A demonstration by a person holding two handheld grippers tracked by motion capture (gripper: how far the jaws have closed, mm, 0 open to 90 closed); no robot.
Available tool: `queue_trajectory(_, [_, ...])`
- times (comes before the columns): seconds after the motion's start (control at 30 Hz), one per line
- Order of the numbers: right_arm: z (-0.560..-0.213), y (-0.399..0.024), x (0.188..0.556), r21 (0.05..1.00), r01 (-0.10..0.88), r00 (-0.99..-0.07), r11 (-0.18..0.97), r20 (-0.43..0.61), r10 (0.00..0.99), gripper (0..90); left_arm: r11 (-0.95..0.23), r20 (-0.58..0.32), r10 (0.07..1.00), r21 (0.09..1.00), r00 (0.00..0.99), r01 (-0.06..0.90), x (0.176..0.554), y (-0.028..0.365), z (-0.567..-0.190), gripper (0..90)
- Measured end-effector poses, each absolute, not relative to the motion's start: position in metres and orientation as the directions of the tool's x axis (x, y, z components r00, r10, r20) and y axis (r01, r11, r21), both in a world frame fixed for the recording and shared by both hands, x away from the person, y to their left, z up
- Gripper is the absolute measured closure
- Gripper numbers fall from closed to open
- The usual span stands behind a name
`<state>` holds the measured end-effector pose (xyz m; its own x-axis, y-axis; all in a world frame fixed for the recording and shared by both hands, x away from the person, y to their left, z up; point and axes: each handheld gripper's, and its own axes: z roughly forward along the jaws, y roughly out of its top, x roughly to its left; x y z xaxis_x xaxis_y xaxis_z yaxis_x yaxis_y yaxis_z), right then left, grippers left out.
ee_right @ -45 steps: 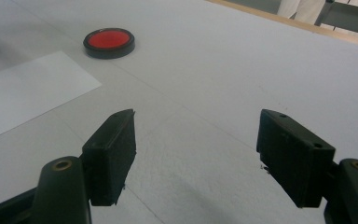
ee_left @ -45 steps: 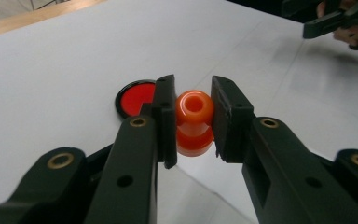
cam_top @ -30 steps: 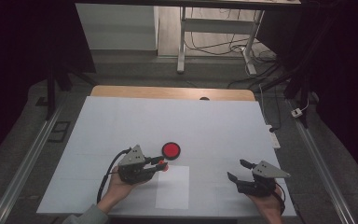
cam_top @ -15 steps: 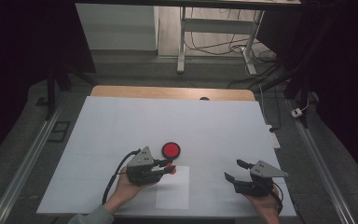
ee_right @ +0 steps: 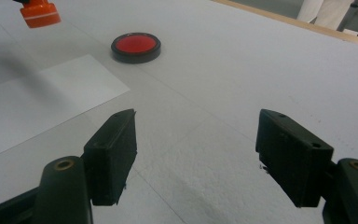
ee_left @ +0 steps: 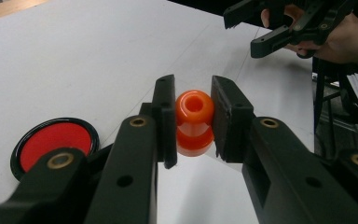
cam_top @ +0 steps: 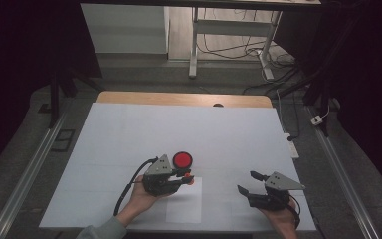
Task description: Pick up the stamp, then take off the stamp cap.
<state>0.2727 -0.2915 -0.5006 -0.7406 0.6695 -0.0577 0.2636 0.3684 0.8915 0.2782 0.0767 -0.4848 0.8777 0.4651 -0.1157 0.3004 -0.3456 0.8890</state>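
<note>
The left gripper clamps an orange stamp above the table beside the red ink pad; the right gripper gapes, grasping nothing

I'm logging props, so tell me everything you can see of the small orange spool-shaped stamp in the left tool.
The small orange spool-shaped stamp looks like glossy plastic, with a rounded head that has a hole in it, a narrow waist and a wider base. It is clamped at the waist between the left tool's black pads, held above the white table, near the round red ink pad.
</note>
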Motion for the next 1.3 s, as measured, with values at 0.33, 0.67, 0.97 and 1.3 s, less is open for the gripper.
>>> queue_trajectory(0.33, [-0.495, -0.281, 0.266, 0.901, 0.240, -0.761, 0.362, -0.057, 0.646, 28.7, -0.344, -0.116, 0.467, 0.889, 0.877, 0.301, 0.279, 0.076, -0.485, 72.3])
queue_trajectory(0.67, [-0.496, -0.261, 0.265, 0.897, 0.232, -0.797, 0.375, -0.045, 0.602, 29.0, -0.345, -0.116, 0.469, 0.889, 0.876, 0.302, 0.280, 0.078, -0.485, 72.3])
queue_trajectory(0.97, [-0.501, -0.238, 0.267, 0.896, 0.234, -0.826, 0.376, -0.020, 0.563, 29.9, -0.355, -0.115, 0.460, 0.885, 0.880, 0.301, 0.281, 0.076, -0.487, 72.3])
queue_trajectory(1.3, [-0.506, -0.217, 0.271, 0.899, 0.216, -0.845, 0.382, -0.023, 0.534, 30.1, -0.358, -0.125, 0.466, 0.879, 0.876, 0.315, 0.285, 0.078, -0.491, 72.3])
